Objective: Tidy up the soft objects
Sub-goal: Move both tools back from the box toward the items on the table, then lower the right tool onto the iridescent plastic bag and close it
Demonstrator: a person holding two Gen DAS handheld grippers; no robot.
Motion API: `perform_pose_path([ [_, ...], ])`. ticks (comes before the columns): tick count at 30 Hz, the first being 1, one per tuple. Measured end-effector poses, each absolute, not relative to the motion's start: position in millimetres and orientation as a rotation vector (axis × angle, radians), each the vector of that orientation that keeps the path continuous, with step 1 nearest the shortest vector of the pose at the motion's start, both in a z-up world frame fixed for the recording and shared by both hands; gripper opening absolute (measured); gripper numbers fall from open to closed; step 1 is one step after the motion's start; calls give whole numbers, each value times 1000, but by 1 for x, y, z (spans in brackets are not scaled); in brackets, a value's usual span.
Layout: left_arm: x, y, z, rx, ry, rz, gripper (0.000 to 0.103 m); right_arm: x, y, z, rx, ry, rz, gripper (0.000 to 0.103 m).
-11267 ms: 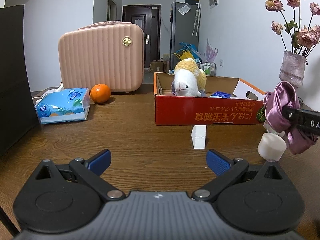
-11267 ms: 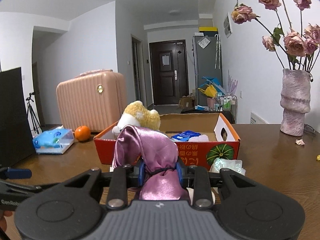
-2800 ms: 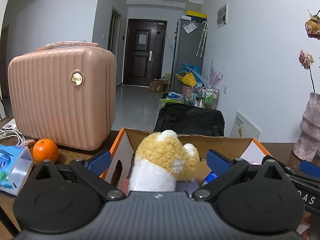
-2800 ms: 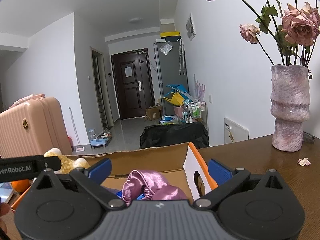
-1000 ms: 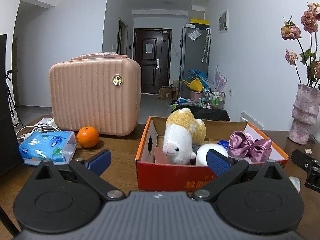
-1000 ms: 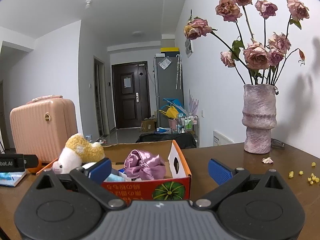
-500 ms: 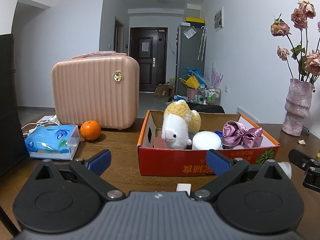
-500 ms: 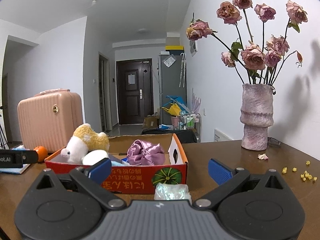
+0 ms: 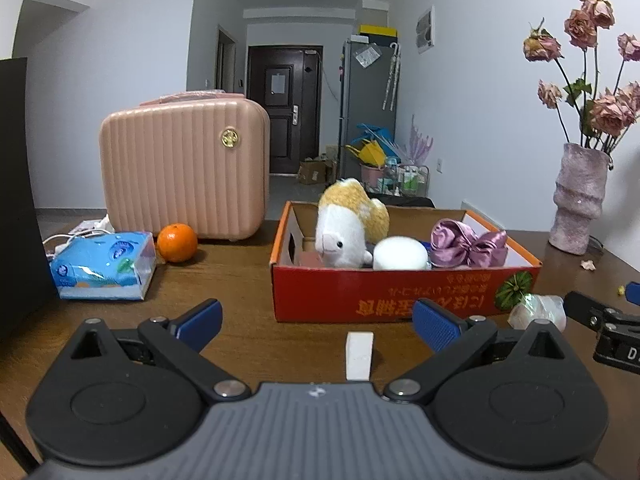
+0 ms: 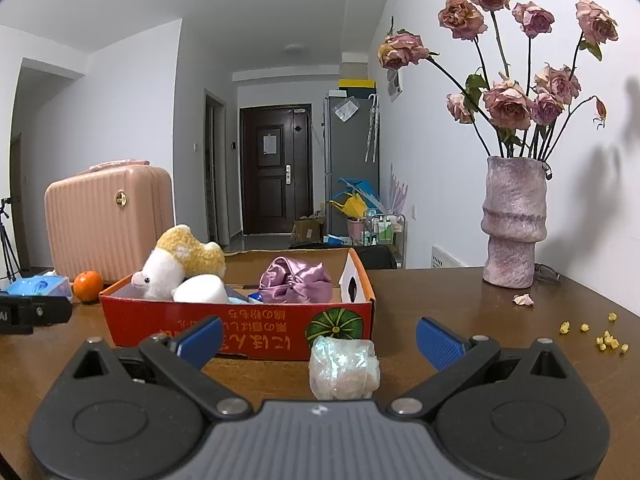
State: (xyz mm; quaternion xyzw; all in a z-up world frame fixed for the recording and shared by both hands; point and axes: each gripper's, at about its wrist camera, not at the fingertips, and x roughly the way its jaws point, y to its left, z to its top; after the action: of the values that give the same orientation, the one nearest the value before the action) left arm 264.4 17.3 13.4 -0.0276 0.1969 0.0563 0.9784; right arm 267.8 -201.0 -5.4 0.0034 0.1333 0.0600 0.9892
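While both tongs gape empty, box [image 9: 400, 296] holds plush [image 9: 344, 236], bow [image 9: 468, 246] (white ball [image 9: 400, 254] between).

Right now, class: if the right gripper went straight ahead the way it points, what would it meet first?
Most likely the iridescent wrapped bundle, lying on the table between the open right gripper fingers' line. The red cardboard box stands just behind it; the gap between them is hard to judge.

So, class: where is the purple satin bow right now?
The purple satin bow lies inside the red cardboard box, toward its right end in the left wrist view, beside the white round cushion.
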Motion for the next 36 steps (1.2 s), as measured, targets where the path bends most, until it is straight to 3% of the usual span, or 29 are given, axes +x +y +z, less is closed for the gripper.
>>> perform_pose_path([
  [25, 286, 20, -12, -88, 554, 77, 103, 310, -204, -25, -22, 441, 88, 103],
  [34, 292, 20, -17, -84, 578, 91, 103, 355, -213, -39, -8, 550, 72, 92],
  [36, 294, 20, -18, -85, 582, 91, 103, 364, -213, -42, -4, 570, 73, 85],
])
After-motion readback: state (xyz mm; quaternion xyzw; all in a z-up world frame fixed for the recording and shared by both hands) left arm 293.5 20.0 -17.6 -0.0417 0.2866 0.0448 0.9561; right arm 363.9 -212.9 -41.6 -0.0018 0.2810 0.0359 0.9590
